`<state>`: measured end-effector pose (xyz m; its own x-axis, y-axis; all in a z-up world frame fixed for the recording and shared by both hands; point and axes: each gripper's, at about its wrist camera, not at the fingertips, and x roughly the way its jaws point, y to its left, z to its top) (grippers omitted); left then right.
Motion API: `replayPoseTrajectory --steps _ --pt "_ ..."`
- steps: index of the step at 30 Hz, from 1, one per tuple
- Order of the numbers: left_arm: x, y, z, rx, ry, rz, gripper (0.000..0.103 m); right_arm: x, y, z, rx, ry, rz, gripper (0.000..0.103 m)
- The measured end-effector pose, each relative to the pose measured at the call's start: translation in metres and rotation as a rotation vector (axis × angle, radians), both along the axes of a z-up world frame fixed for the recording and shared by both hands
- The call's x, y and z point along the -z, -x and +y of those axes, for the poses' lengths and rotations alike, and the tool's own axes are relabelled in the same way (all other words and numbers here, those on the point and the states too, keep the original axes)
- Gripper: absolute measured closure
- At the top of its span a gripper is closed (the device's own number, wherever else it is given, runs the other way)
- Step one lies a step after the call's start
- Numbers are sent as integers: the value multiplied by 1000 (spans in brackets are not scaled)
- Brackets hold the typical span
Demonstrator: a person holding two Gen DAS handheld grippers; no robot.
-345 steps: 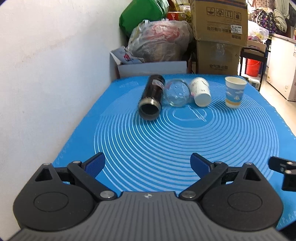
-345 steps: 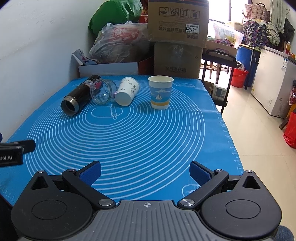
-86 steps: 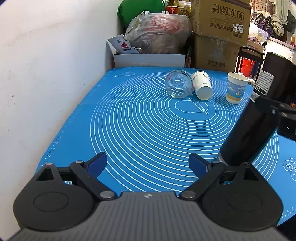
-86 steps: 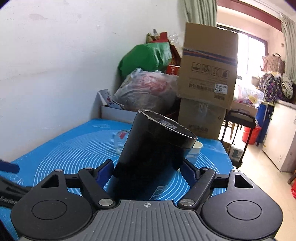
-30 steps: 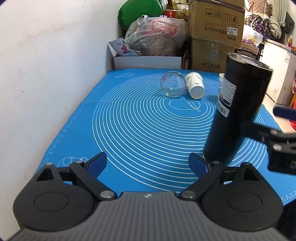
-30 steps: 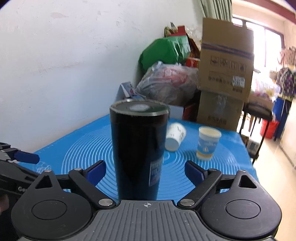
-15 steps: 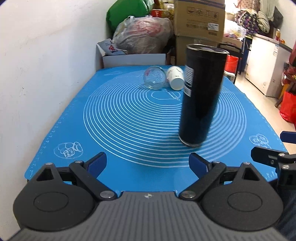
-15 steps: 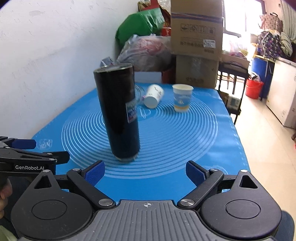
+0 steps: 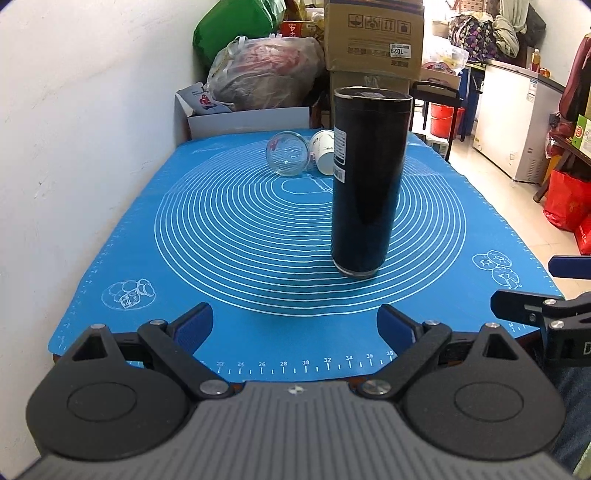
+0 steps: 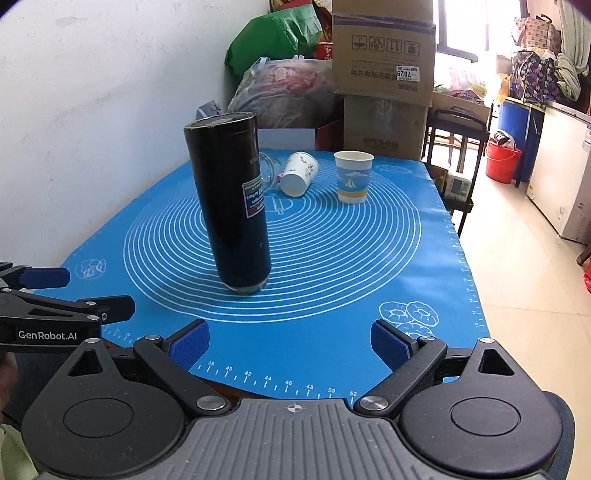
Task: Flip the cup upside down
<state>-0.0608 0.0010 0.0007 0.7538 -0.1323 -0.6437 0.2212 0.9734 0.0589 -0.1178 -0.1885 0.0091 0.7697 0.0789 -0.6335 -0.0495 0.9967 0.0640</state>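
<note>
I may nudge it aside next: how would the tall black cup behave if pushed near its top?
The tall black cup would probably tip rather than slide: it is tall and narrow, standing on a small rim on the blue mat. Its glossy wall looks stiff but possibly slippery. Once over, it would likely roll.

Pretty cluttered room tbh. White plaster wall point(image 10: 92, 92) runs along the left, a bit scuffed. The surface is covered by a blue silicone mat point(image 10: 369, 266) with white concentric rings. Behind it there's a pile of stuff: stacked cardboard boxes point(image 10: 384, 74), a green bag point(image 10: 273, 37), a clear plastic bag point(image 10: 288, 92) full of something reddish, and a white open box point(image 9: 247, 120). To the right, cream floor tiles point(image 10: 517, 266), a red bucket point(image 10: 500, 160), a white chest freezer point(image 10: 561, 166) and a black metal stand point(image 10: 458, 129). Bright daylight comes from a window point(image 10: 465, 26) at the back.
</note>
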Motion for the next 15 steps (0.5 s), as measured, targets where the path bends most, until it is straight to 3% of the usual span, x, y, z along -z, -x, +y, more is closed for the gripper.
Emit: replayPoseTrajectory --steps 15 --pt "-3 4 -2 11 10 -15 8 -5 7 1 -7 0 -20 8"
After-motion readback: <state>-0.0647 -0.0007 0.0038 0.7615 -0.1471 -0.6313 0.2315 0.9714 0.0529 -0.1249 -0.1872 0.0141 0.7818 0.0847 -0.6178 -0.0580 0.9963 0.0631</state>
